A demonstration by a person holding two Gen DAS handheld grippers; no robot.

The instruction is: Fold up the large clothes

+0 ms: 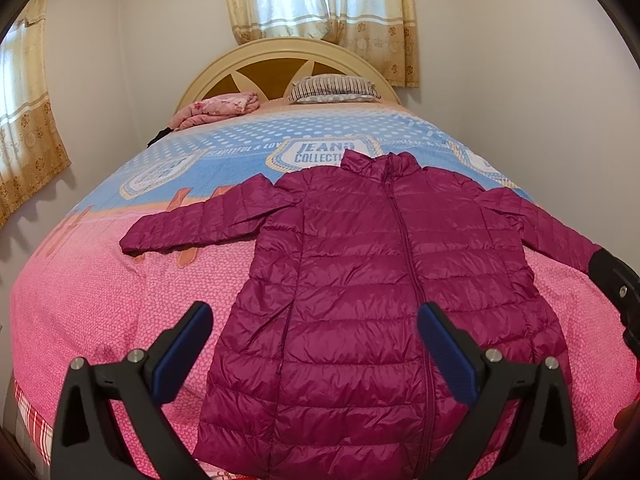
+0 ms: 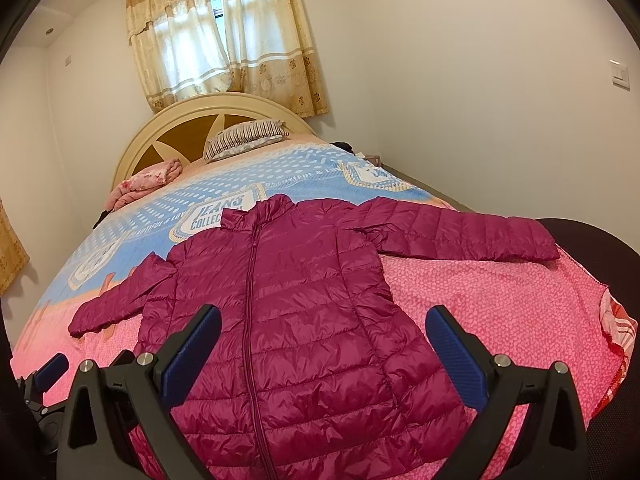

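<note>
A magenta quilted puffer jacket [image 1: 360,280] [image 2: 304,320] lies flat and zipped on the bed, collar toward the headboard, both sleeves spread sideways. My left gripper [image 1: 316,320] hovers open above the jacket's lower left part, nothing between its blue pads. My right gripper [image 2: 324,324] hovers open above the lower right part of the jacket, also holding nothing. The right gripper's black body [image 1: 616,288] shows at the right edge of the left wrist view, near the right sleeve's cuff. The left gripper's blue fingertip [image 2: 50,368] shows at the lower left of the right wrist view.
The bed [image 1: 100,300] has a pink and blue cover. A striped pillow [image 1: 332,90] and a folded pink blanket [image 1: 224,110] lie by the cream headboard [image 1: 280,52]. Walls stand close on both sides. A dark round object [image 2: 600,236] sits beyond the bed's right edge.
</note>
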